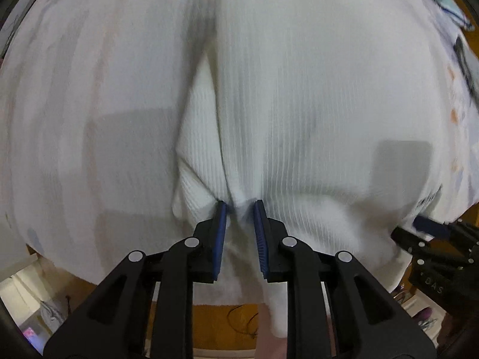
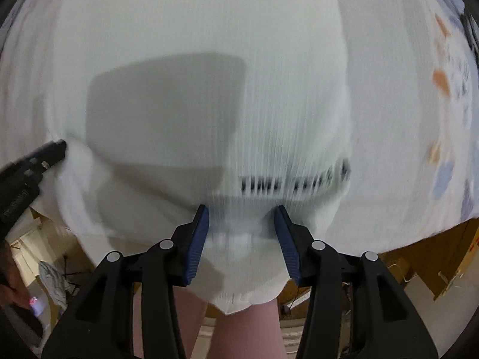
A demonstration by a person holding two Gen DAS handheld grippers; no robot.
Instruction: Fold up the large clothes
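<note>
The white ribbed garment [image 1: 299, 119] lies spread straight ahead of both tools, filling most of each view, over a pale printed sheet [image 1: 74, 89] that shows to either side of it. In the left wrist view the left tool [image 1: 239, 208] has its blue-padded fingers [image 1: 221, 227] drawn close together with a bunch of the garment's near edge gathered and pinched between them; a narrow slot of fabric shows between the pads, and a fold of the knit hangs just left of the tips, with more cloth hanging down below the tool. In the right wrist view the right tool [image 2: 241, 212] stands with its fingers [image 2: 197, 239] clearly wider apart, the garment's hem lying between them and drooping below in a rounded flap; the pictures do not settle whether the pads actually press on the cloth. Each tool shows at the edge of the other's view, off to the side at the garment's near edge: the right one at the lower right of the left view, the left one at the left of the right view. Just beyond the right tool's tips, slightly to the right, a line of dark printed lettering [image 2: 295, 179] runs across the knit; motion blur smears it, and only something like "TIME" at its start can be made out. Faint lettering on the side of the other tool's body is too blurred to read with certainty.
</note>
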